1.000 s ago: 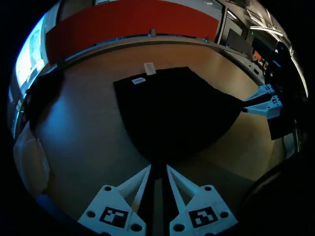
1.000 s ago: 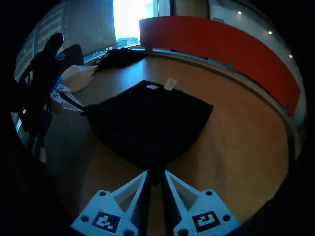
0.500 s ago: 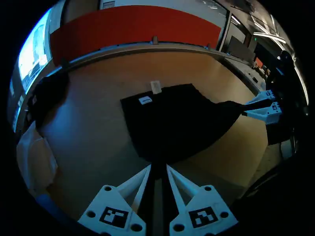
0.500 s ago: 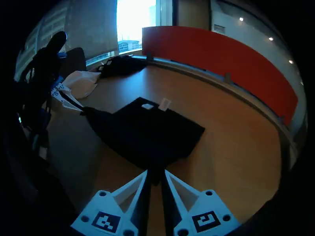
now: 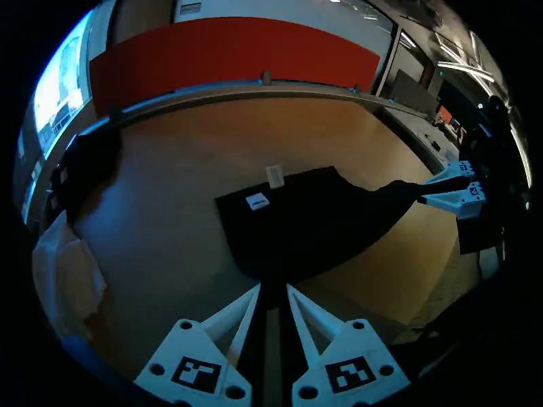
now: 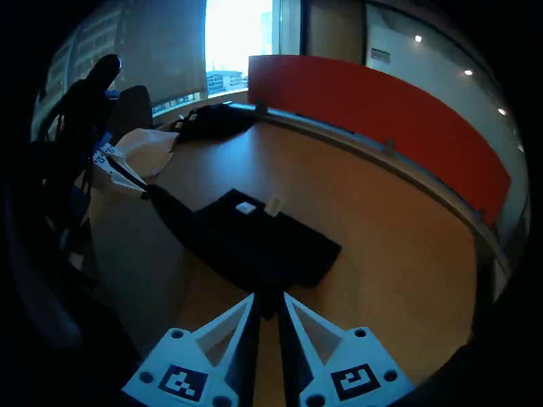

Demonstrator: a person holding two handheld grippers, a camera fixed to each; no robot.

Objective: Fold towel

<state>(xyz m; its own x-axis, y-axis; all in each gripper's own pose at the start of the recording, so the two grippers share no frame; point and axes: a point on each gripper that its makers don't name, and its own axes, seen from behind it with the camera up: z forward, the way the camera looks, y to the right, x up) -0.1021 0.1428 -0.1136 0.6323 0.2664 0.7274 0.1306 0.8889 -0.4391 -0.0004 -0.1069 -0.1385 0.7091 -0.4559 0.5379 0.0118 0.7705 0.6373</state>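
Nearest the camera in the left gripper view, the left gripper has its two white fingers squeezed nearly together on a corner of the black towel. The cloth runs straight down into the thin slot between them. It's the same in the right gripper view: the right gripper is clamped on its own corner, and the towel fans out ahead of the fingertips.

From those two pinched corners the towel stretches out over the wooden table. Its far end lies flat there, with two small white tags near the far edge, too small to make out. The fabric is so dark that I can't see any creases, or where exactly it lifts off the wood.

Further out, at the table's side, there's a pale bag-like thing and a black bag, both well apart from the towel. The person holding the grippers is just a dark shape at the edge, and the hands are lost in shadow. At the far side there's a red partition along the table edge and a bright window.
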